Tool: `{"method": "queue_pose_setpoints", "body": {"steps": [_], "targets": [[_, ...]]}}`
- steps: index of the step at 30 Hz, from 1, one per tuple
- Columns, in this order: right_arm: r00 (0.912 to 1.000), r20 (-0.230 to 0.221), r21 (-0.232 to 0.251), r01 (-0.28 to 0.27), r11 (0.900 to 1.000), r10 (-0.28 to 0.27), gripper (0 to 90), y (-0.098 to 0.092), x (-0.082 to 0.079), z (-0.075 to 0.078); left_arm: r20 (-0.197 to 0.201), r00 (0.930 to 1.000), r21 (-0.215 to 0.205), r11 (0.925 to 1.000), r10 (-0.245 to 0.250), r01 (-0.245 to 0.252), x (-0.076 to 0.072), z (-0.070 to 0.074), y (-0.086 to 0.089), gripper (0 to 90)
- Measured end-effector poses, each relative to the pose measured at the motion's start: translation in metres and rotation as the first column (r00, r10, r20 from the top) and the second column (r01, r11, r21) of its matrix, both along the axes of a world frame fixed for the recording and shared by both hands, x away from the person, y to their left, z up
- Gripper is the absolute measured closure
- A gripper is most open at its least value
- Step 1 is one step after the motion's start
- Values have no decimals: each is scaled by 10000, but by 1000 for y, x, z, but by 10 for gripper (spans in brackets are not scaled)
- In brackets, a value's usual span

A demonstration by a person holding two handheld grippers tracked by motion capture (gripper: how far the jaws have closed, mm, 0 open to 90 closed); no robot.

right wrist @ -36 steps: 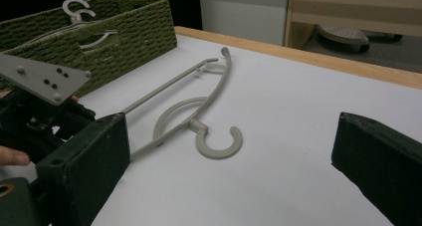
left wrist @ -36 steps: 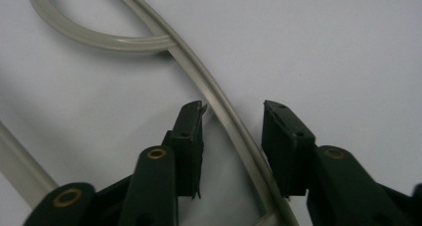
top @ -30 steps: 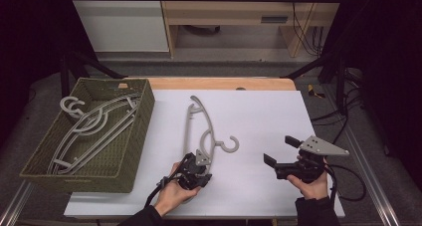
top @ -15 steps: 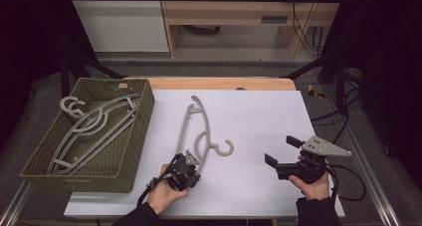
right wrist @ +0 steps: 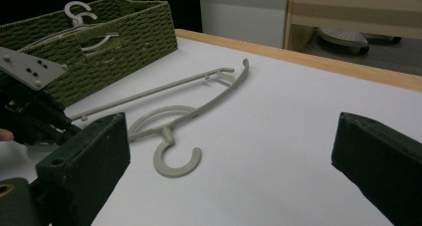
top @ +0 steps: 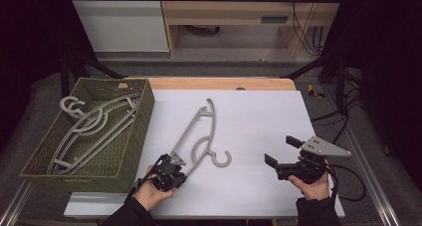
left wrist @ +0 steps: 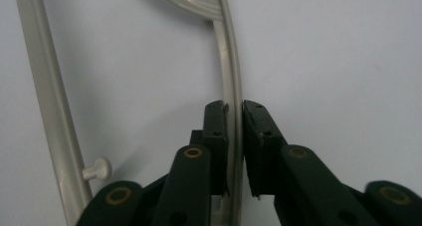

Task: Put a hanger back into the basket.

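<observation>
**High view: left gripper clamped on the loose hanger, right gripper idle**

High view shows one grey plastic hanger (top: 199, 136) lying flat on the white table (top: 259, 116), left of centre, its hook curling toward the near right. The left gripper (top: 171, 170) sits at the hanger's near end, just beside the green woven basket (top: 127, 136) at the table's left edge.

Left gripper view: we see the two black jaws closed on the hanger's curved arm (left wrist: 230, 86), pads pressing either side of the thin rail with only the plastic between them. The straight bottom bar (left wrist: 47, 96) runs apart to the left, with a small peg on it.

Right gripper (top: 284, 161) hovers over the near right of the table, well apart from the hanger. In the right gripper view its jaws stand wide apart, holding nothing.

Handling, our judgement: the hanger looks light, thin and stiff, though probably a little springy along its length. Smooth plastic may slip or pivot in a grip at one end, so the far end could swing when lifted. A hold nearer the hook junction would balance better.

Count: one hanger on the table. Hangers in the basket (top: 92, 124): we make out at least two, overlapping; exact number uncertain. One basket, two grippers.
</observation>
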State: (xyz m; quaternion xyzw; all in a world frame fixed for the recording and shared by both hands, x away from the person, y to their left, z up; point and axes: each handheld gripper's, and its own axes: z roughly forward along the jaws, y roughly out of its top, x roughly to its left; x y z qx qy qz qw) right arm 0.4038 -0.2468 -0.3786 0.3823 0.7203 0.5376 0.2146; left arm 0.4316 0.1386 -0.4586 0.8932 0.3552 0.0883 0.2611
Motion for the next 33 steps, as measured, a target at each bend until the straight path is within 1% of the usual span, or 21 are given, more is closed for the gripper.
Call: {"method": "queue_pose_setpoints", "body": {"steps": [1,2,3,6,8,12,14,15,18,20,22,23,25,30,31,33], "targets": [[10000,8,17,12,10000,-12,22,0,0,0,40,10000,-45,10000,-28,29,1,0,-2,697],[10000,3,3,27,10000,-27,22,0,0,0,100,9999,-57,10000,-63,63,3,0,-5,682],[10000,-7,5,12,10000,-12,22,0,0,0,72,9998,-116,9998,-159,160,6,0,-8,667],[10000,-12,-61,-33,10000,33,22,1,1,-1,159,9998,-1,9999,-128,128,13,0,-17,663],[10000,2,-83,-55,10000,55,22,1,1,-1,163,9998,109,9999,-79,78,18,-1,-21,682],[10000,-30,-49,-16,10000,15,22,2,2,-1,26,10000,45,10000,-25,25,24,0,-23,704],[10000,-39,-44,-20,10000,20,22,2,2,-1,-148,9998,102,9999,-116,117,27,1,-23,703],[10000,-33,-81,-61,9999,61,22,2,2,-1,-148,9998,146,9998,-133,135,28,1,-24,703],[10000,-38,-95,-71,9999,71,22,2,2,-1,-314,9995,422,9991,-39,52,30,3,-27,717],[10000,-23,-101,-67,9999,67,22,2,2,-1,-319,9994,588,9982,145,-126,30,3,-29,755],[10000,-41,-38,-45,10000,45,22,3,1,-1,-237,9994,755,9969,252,-233,29,3,-31,794],[10000,-35,-17,-28,10000,27,22,3,1,0,-243,9993,792,9965,289,-269,29,4,-32,799],[10000,-12,-45,-87,10000,87,22,3,0,0,-241,9990,751,9965,384,-365,29,3,-33,805],[10000,-25,-23,-59,10000,59,22,1,1,0,-195,9996,650,9977,216,-203,28,4,-29,820],[10000,-23,-38,-75,10000,75,22,1,1,0,-215,9996,596,9980,204,-190,28,4,-28,821],[10000,-45,-24,-58,10000,58,22,0,1,0,-307,9995,353,9994,57,-46,26,6,-25,821]]}}
